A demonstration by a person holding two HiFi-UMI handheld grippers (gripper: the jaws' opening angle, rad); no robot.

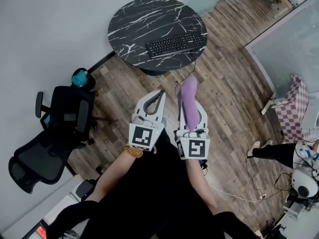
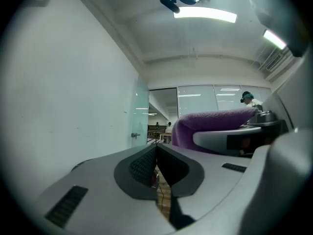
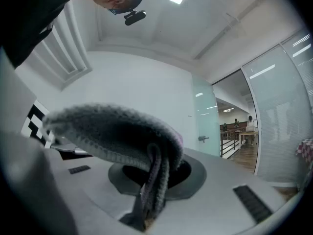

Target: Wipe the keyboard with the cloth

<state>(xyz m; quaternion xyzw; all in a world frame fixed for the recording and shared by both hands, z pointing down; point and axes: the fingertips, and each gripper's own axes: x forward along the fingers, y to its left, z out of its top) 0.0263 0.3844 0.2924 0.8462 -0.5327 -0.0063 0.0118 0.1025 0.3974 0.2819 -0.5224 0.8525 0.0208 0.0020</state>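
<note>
Black marble table point(image 1: 134, 19) with keyboard point(image 1: 175, 45) stands on wood-plank floor point(image 1: 224, 88).

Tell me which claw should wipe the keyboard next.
Right. The right claw is shut on the purple cloth, while the left claw is shut on nothing. Both sit short of the keyboard, so holding the cloth decides it.

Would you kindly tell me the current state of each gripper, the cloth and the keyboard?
Left gripper: shut, empty.
Right gripper: shut on the cloth.
Cloth: pinched, draped over the right gripper.
Keyboard: lying flat on the table, untouched.
</note>
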